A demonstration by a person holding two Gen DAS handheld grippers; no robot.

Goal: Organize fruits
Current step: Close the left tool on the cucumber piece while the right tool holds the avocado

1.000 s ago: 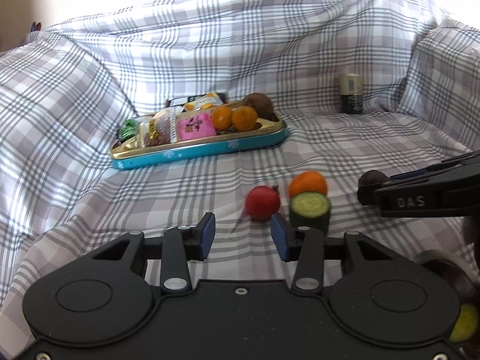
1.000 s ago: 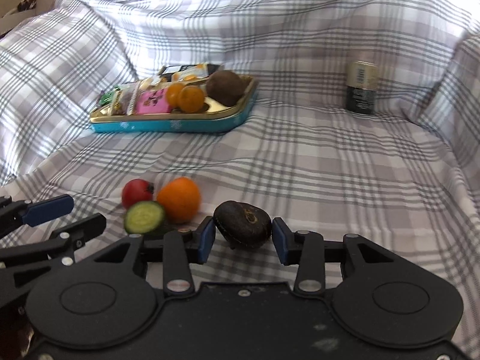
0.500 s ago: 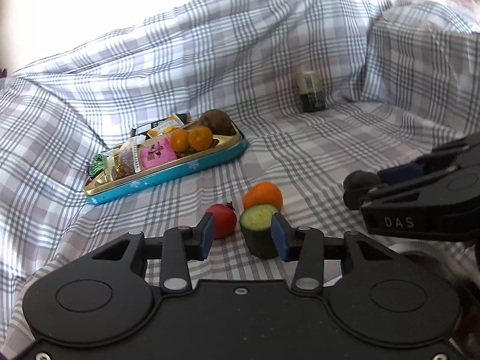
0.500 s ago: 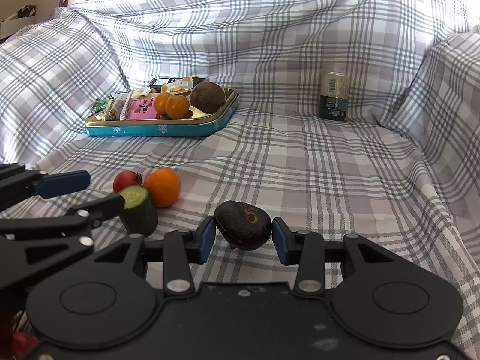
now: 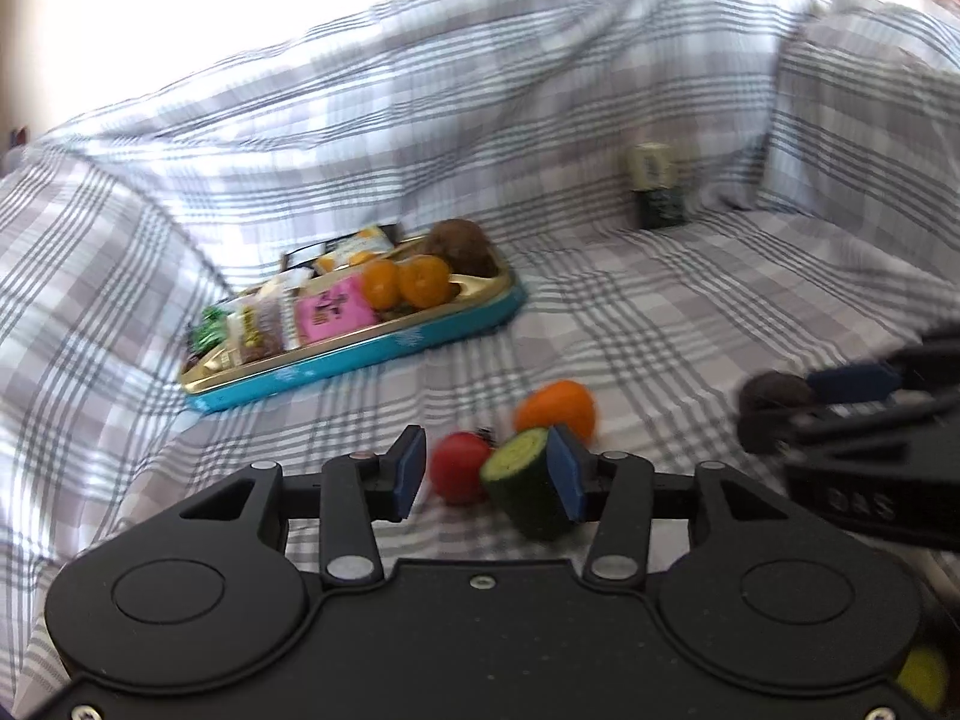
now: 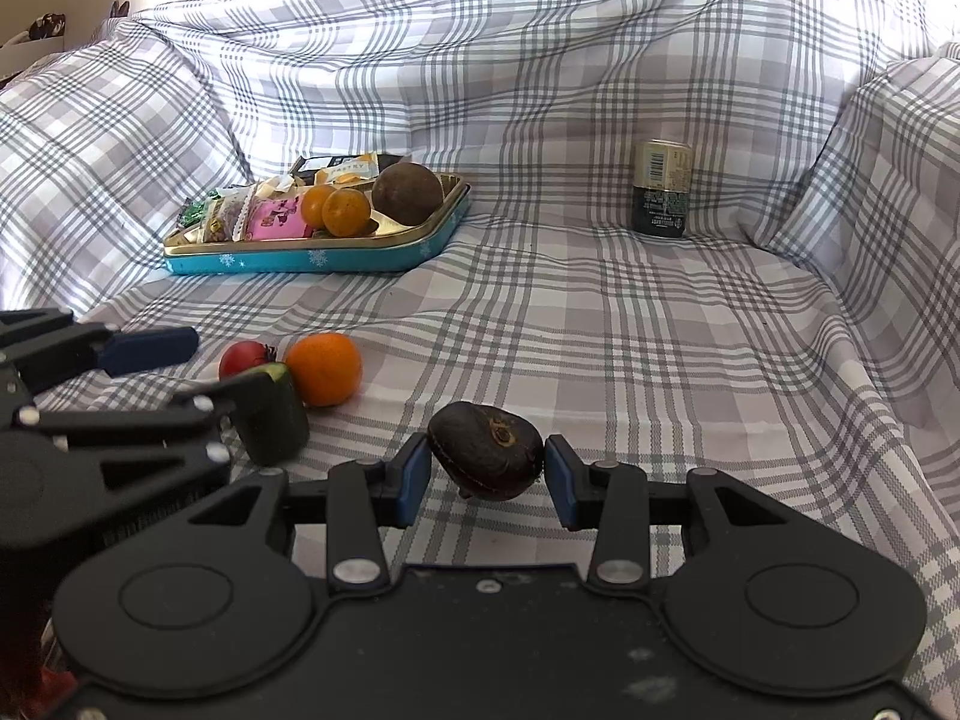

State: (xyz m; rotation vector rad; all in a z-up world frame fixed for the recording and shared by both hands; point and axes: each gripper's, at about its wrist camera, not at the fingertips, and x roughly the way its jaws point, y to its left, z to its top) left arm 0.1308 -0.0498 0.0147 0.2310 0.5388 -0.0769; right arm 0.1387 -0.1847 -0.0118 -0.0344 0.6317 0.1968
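Observation:
My left gripper (image 5: 487, 473) hovers low over the checked cloth and its jaws are opening. A cut cucumber piece (image 5: 528, 492) tilts against its right pad, and the left pad is apart from it. A red tomato (image 5: 459, 465) and an orange (image 5: 555, 408) lie just beyond the fingertips. My right gripper (image 6: 486, 480) is shut on a dark brown wrinkled fruit (image 6: 486, 459) and holds it just above the cloth. In the right wrist view the cucumber piece (image 6: 270, 414) stands by the left gripper's fingers (image 6: 150, 345), next to the tomato (image 6: 240, 357) and the orange (image 6: 324, 369).
A teal tin tray (image 6: 312, 258) at the back left holds wrapped snacks, two small oranges and a round brown fruit. A small can (image 6: 660, 189) stands at the back right. Raised folds of cloth wall in the left, back and right sides.
The left jaws have spread wider and the cucumber piece has tipped over against the right pad. The left wrist view has shifted and blurred. The right gripper still clamps the dark fruit.

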